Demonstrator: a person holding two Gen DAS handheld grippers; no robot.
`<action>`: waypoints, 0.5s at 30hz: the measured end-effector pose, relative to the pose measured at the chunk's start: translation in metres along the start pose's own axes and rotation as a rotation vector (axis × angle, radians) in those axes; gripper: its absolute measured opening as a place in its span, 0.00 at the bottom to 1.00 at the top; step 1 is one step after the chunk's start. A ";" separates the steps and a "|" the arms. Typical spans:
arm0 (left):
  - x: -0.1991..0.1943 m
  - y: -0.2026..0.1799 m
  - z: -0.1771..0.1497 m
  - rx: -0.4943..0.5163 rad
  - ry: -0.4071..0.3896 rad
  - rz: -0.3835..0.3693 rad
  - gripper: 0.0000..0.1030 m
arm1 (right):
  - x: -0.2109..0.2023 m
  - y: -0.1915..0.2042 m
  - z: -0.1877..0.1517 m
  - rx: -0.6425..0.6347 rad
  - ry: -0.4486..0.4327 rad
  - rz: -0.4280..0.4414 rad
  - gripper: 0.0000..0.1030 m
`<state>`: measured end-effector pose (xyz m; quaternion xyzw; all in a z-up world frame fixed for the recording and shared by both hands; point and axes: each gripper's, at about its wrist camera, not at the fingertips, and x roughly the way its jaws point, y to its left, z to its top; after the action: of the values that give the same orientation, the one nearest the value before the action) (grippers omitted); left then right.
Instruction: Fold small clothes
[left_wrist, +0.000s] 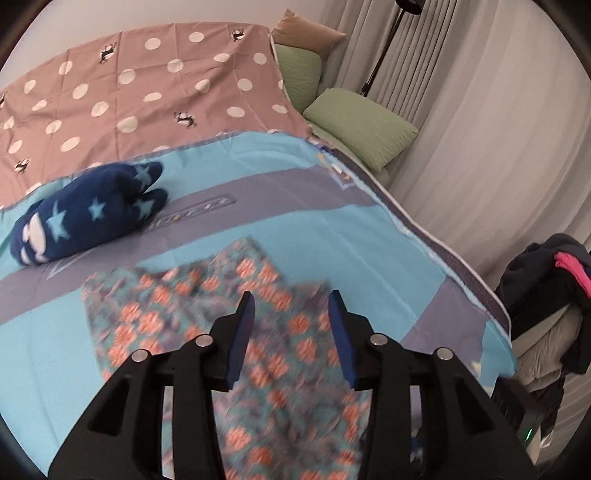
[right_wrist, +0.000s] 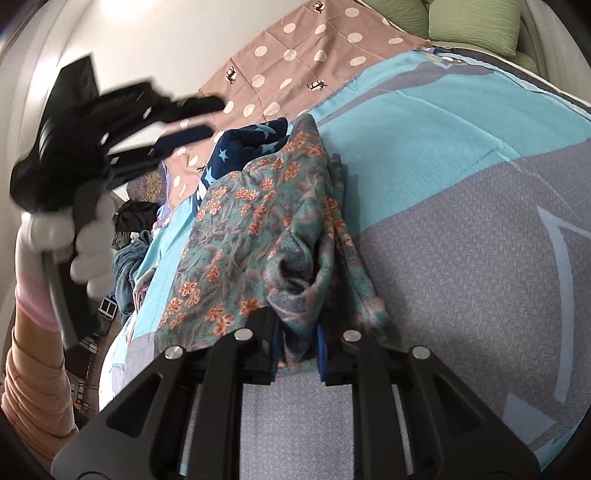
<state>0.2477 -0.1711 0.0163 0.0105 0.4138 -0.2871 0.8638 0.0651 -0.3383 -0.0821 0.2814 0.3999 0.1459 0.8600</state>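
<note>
A teal garment with orange flowers (left_wrist: 236, 325) lies on the bed's blue and grey cover (left_wrist: 314, 192). My left gripper (left_wrist: 291, 306) is open and empty, hovering above the garment. In the right wrist view the left gripper (right_wrist: 195, 122) shows at the upper left, held in a white-gloved hand, jaws apart. My right gripper (right_wrist: 297, 332) is shut on a bunched edge of the floral garment (right_wrist: 258, 229) and lifts it off the cover (right_wrist: 461, 240). A dark blue garment with light stars (left_wrist: 88, 214) lies rolled further back; it also shows behind the floral one (right_wrist: 251, 147).
A brown polka-dot sheet (left_wrist: 129, 92) covers the far part of the bed. Green pillows (left_wrist: 362, 125) lie at the head by the curtain (left_wrist: 480, 129). A pile of dark clothes (left_wrist: 546, 295) sits beside the bed's right edge.
</note>
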 end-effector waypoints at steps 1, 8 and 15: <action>-0.003 0.004 -0.009 0.002 0.008 0.006 0.42 | 0.000 -0.001 0.000 0.005 0.001 0.004 0.17; -0.047 0.019 -0.095 0.058 0.008 0.091 0.50 | -0.002 -0.007 0.008 0.052 0.003 0.024 0.14; -0.058 0.024 -0.168 0.109 0.046 0.199 0.56 | -0.020 -0.027 0.005 0.094 -0.006 -0.052 0.18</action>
<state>0.1124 -0.0793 -0.0571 0.1049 0.4145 -0.2218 0.8764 0.0569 -0.3712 -0.0840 0.3112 0.4109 0.1036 0.8506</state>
